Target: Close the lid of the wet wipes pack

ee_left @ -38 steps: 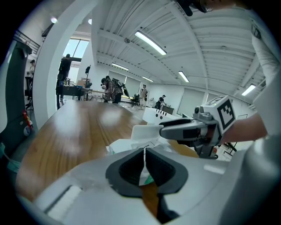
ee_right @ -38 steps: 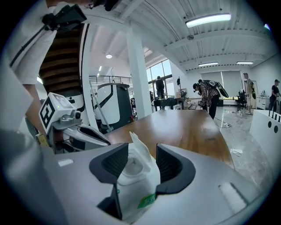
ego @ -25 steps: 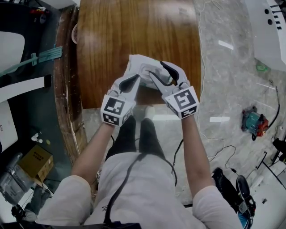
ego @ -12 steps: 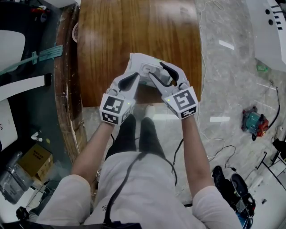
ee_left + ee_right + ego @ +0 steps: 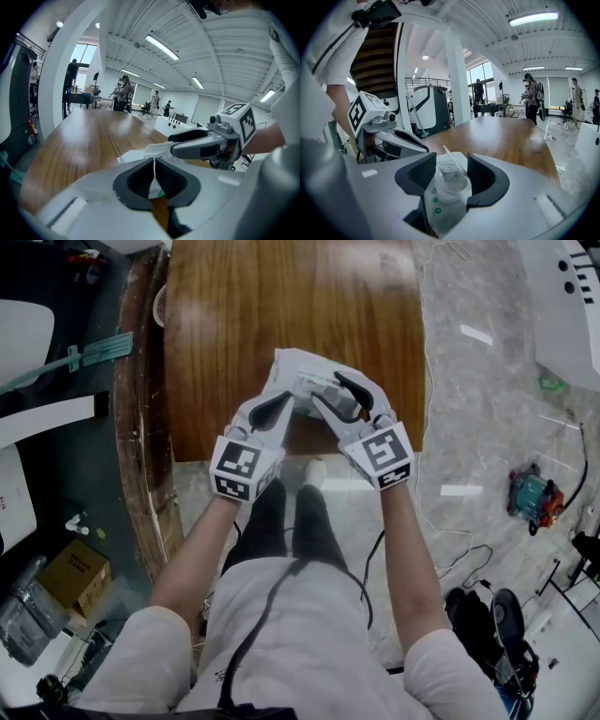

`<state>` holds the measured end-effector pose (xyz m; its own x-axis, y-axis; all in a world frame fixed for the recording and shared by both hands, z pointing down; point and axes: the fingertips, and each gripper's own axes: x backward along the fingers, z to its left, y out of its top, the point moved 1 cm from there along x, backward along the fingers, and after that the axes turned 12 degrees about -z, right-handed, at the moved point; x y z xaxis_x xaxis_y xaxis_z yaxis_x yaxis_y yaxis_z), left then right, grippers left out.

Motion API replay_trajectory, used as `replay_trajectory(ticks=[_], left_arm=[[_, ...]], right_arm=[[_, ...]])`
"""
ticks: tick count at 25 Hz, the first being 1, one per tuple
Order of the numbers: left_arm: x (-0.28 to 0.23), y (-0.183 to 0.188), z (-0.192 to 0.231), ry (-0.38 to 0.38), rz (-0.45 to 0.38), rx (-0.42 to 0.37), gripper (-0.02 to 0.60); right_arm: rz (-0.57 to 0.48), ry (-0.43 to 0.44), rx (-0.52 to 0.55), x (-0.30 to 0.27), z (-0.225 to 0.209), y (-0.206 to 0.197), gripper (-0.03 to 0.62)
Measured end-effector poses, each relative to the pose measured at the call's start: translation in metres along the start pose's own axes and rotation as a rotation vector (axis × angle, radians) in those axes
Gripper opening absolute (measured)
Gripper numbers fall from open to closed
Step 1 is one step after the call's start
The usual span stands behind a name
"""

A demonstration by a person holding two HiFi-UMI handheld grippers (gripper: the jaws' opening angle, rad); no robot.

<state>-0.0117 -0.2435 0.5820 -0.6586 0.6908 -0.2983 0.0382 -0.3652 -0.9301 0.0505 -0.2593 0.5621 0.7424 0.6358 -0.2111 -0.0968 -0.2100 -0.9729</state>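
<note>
The white wet wipes pack (image 5: pixel 305 367) lies at the near edge of the wooden table (image 5: pixel 281 296). My left gripper (image 5: pixel 286 401) is shut on the pack's thin left edge (image 5: pixel 153 168), pinched between the dark pads. My right gripper (image 5: pixel 333 395) is open, one jaw on each side of the round lid area (image 5: pixel 451 182) on top of the pack. The thin lid flap (image 5: pixel 450 158) stands up at a slant over the opening. In the left gripper view the right gripper (image 5: pixel 187 143) reaches across the pack (image 5: pixel 136 157). In the right gripper view the left gripper (image 5: pixel 412 143) shows at left.
The table's near edge runs just under both grippers, with the person's legs below it. On the floor are loose cables, a teal tool (image 5: pixel 532 495) at right and a cardboard box (image 5: pixel 75 577) at left. A white machine (image 5: pixel 562 296) stands upper right. People stand far behind the table.
The pack's far end has shifted slightly away along the table. Both grippers stay almost where they were, with the same hold.
</note>
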Motion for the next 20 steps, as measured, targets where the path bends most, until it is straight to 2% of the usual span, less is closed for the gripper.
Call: replay_trajectory(ticks=[20], left_arm=[[0.008, 0.0, -0.001, -0.002, -0.005, -0.01, 0.015]], right_arm=[[0.058, 0.023, 0.024, -0.004, 0.018, -0.013, 0.204]])
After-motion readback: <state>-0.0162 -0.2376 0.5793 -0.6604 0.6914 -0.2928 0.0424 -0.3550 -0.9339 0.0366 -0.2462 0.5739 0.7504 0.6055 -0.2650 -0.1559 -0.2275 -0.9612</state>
